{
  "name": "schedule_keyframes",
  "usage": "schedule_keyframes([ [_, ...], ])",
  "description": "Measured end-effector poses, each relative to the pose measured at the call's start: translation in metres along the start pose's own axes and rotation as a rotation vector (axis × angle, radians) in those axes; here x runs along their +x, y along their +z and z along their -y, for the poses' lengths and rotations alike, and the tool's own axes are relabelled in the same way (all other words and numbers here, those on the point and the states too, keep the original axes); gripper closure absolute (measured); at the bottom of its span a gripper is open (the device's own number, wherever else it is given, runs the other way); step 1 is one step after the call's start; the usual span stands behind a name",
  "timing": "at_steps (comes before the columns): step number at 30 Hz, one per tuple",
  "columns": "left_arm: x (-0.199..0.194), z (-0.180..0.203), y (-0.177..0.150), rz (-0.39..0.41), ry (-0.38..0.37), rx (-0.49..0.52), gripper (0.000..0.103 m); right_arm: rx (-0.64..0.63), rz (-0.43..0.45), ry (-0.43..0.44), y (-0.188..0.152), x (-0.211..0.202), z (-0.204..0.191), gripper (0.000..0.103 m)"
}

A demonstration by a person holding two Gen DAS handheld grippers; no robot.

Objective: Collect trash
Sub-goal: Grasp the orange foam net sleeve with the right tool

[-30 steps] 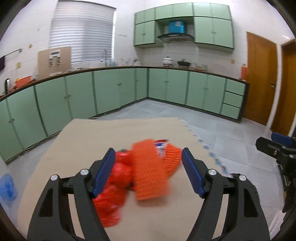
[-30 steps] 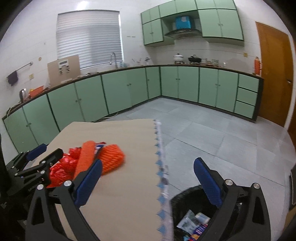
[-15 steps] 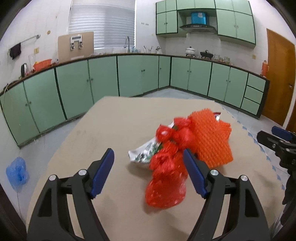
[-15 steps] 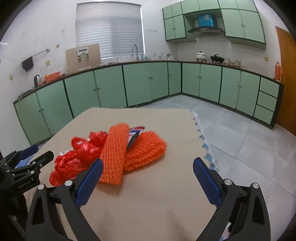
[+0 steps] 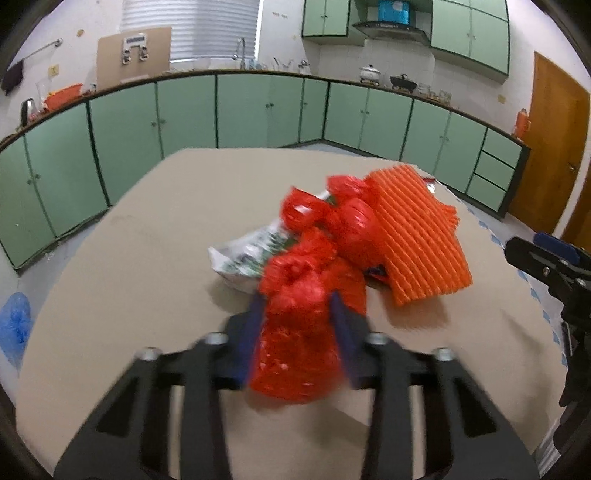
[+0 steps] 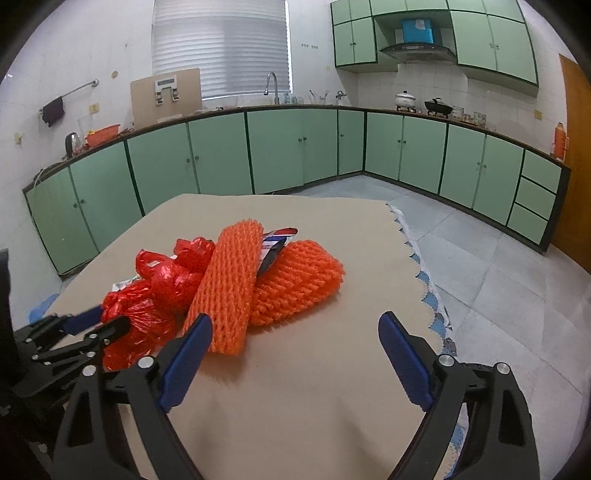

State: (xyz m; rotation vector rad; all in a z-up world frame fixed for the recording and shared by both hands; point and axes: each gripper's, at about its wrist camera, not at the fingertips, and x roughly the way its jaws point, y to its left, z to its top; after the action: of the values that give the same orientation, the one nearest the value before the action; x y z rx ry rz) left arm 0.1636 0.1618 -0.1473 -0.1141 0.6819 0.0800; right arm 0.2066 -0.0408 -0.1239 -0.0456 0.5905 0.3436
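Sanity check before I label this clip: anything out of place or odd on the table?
Nothing odd beyond the trash itself: a red plastic bag, two orange foam nets and wrappers heaped on the table. The left gripper is closing around the bag.

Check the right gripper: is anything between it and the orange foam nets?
Nothing visible. The right gripper has only bare table ahead of the orange foam nets. The left gripper is closing on the red bag alongside.

A home kitchen: pale green base cabinets [image 6: 280,151] run along two walls under a dark worktop, with matching wall cabinets [image 6: 491,35] around a range hood [image 6: 417,50]. A tap [image 6: 271,86] stands below the blinded window [image 6: 221,48], and pots [image 6: 406,99] sit near the tiled wall.
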Motion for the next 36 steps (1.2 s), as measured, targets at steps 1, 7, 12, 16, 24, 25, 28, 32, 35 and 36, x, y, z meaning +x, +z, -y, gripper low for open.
schedule_keyframes([
  [1,0.000,0.001,-0.001,0.007,0.000,-0.001,0.079,-0.002,-0.004,0.003,0.000,0.002,-0.001,0.015],
  [7,-0.013,0.004,-0.003,0.045,-0.002,-0.026,0.083,0.003,-0.031,0.050,0.001,0.012,-0.009,0.022],
  [12,-0.027,0.007,-0.002,0.095,0.030,-0.011,0.083,0.010,-0.065,0.087,0.002,0.026,-0.021,0.025],
  [16,-0.023,0.005,-0.002,0.087,0.036,-0.016,0.083,0.026,-0.124,0.110,0.000,0.044,-0.027,0.038],
  [24,-0.025,0.004,0.002,0.098,0.043,-0.017,0.083,0.030,-0.157,0.168,-0.004,0.048,-0.029,0.091],
  [25,-0.027,0.004,0.003,0.104,0.046,-0.019,0.083,0.029,-0.148,0.172,-0.003,0.044,-0.029,0.091],
  [28,-0.038,0.005,0.004,0.139,0.052,-0.030,0.083,0.029,-0.116,0.180,0.001,0.031,-0.026,0.092],
  [32,-0.052,0.004,0.013,0.182,0.045,-0.039,0.083,0.041,-0.074,0.194,0.006,0.011,-0.017,0.092],
  [35,-0.061,0.007,0.020,0.210,0.035,-0.039,0.083,0.049,-0.031,0.195,0.013,-0.009,-0.008,0.092],
  [36,-0.064,0.009,0.022,0.219,0.030,-0.038,0.083,0.051,-0.022,0.192,0.017,-0.013,-0.007,0.092],
])
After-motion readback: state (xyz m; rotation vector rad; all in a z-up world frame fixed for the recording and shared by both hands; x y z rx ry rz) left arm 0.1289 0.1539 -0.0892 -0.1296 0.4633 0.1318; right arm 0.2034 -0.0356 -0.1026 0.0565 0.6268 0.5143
